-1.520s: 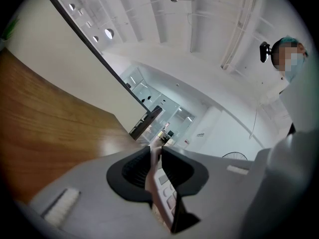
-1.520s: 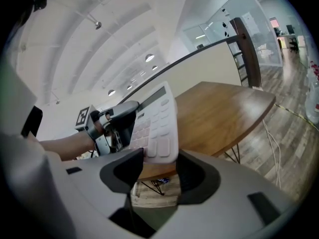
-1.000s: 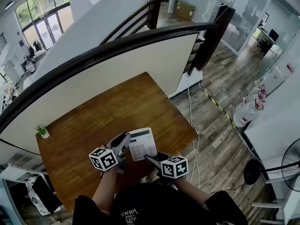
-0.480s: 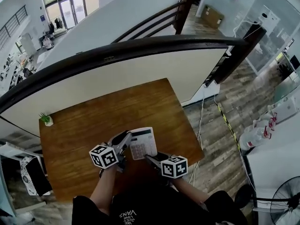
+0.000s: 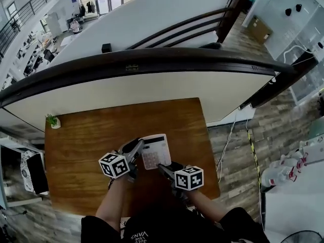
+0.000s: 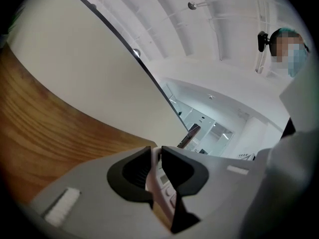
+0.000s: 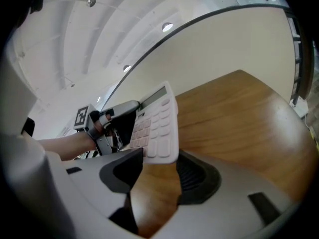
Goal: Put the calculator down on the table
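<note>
A white calculator [image 5: 154, 152] hangs tilted just above the wooden table [image 5: 86, 140], near its front middle. My left gripper [image 5: 135, 150] is shut on the calculator's left edge; in the left gripper view the thin edge [image 6: 157, 189] runs between the closed pads. My right gripper [image 5: 163, 169] stands open at the calculator's near right corner. In the right gripper view the keypad [image 7: 158, 126] sits just past the spread fingertips, with bare wood showing between the jaws and the left gripper [image 7: 119, 117] beyond.
A small potted plant [image 5: 51, 120] stands at the table's far left corner. A white partition with a dark rail [image 5: 152, 59] runs along the far edge. The table's right edge [image 5: 211, 151] drops to the floor.
The head camera has swung, so the table sits differently in view. Both grippers and the calculator keep nearly the same place relative to each other.
</note>
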`<state>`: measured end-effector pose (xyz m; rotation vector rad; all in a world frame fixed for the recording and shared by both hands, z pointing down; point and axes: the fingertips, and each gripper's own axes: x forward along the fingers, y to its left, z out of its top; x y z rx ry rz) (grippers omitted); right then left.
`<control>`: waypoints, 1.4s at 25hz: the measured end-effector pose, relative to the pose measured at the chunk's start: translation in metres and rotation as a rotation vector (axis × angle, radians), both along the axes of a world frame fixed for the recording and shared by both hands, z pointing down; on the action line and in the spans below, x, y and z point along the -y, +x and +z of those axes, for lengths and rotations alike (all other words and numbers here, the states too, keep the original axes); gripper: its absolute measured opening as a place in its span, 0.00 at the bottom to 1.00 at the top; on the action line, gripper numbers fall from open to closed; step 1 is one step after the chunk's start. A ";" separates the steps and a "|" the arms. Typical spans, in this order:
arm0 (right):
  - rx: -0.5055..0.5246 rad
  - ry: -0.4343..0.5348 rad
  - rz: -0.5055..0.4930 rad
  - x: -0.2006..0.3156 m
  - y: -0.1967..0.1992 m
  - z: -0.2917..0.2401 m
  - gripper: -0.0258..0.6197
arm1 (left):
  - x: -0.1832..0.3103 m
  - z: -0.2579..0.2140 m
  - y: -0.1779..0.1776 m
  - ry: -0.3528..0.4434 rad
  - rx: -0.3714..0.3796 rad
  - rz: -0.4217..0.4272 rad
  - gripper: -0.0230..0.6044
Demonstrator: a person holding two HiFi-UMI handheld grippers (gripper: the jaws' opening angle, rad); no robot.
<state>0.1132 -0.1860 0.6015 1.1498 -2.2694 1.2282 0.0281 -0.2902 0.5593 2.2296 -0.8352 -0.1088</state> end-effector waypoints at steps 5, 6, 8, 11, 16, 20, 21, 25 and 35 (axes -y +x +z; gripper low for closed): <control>0.001 0.015 -0.019 0.042 0.009 0.006 0.36 | 0.041 0.007 0.008 0.020 0.029 -0.017 0.13; 0.001 0.020 -0.020 0.050 0.011 0.008 0.36 | 0.049 0.008 0.010 0.024 0.034 -0.019 0.13; -0.001 0.029 -0.019 0.066 0.015 0.011 0.36 | 0.064 0.011 0.014 0.031 0.043 -0.019 0.13; -0.002 0.038 -0.011 0.086 0.019 0.016 0.36 | 0.084 0.015 0.018 0.042 0.057 -0.018 0.13; -0.002 0.050 0.003 0.112 0.026 0.023 0.36 | 0.111 0.023 0.026 0.047 0.081 -0.018 0.14; -0.006 0.048 0.013 0.124 0.028 0.029 0.36 | 0.125 0.029 0.030 0.045 0.100 -0.019 0.14; -0.009 0.047 0.015 0.127 0.029 0.031 0.36 | 0.128 0.031 0.031 0.043 0.107 -0.020 0.14; -0.037 0.048 0.011 0.139 0.030 0.038 0.36 | 0.139 0.038 0.031 0.040 0.125 -0.029 0.14; -0.213 0.126 -0.081 0.166 0.034 0.050 0.37 | 0.162 0.052 0.033 0.039 0.203 -0.042 0.15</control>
